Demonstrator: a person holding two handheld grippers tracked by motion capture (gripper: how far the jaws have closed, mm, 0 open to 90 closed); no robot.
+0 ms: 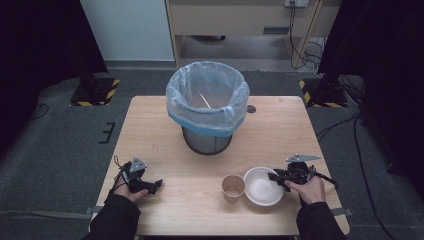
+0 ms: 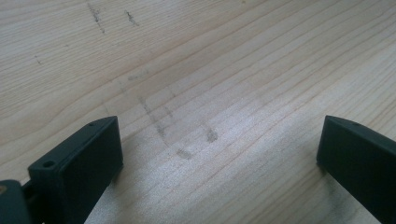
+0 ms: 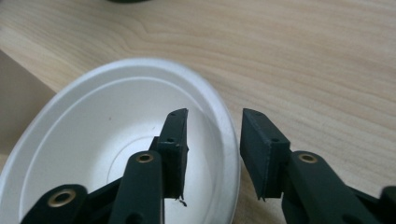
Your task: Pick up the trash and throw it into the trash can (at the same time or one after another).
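Observation:
A white paper bowl (image 1: 261, 191) sits near the table's front right, beside a brown paper cup (image 1: 233, 187) that stands upright just left of it. My right gripper (image 1: 278, 176) reaches the bowl's right rim. In the right gripper view the right gripper (image 3: 215, 114) straddles the rim of the bowl (image 3: 93, 140), one jaw inside and one outside, with a gap still showing on both sides. My left gripper (image 1: 155, 184) rests low at the front left. Its jaws stand wide apart over bare wood in the left gripper view, where the left gripper (image 2: 219, 122) holds nothing.
A mesh waste bin (image 1: 207, 100) lined with a pale blue plastic bag stands at the middle back of the wooden table (image 1: 160, 125). The cup's brown side (image 3: 14, 102) shows at the left edge of the right gripper view. Dark carpet surrounds the table.

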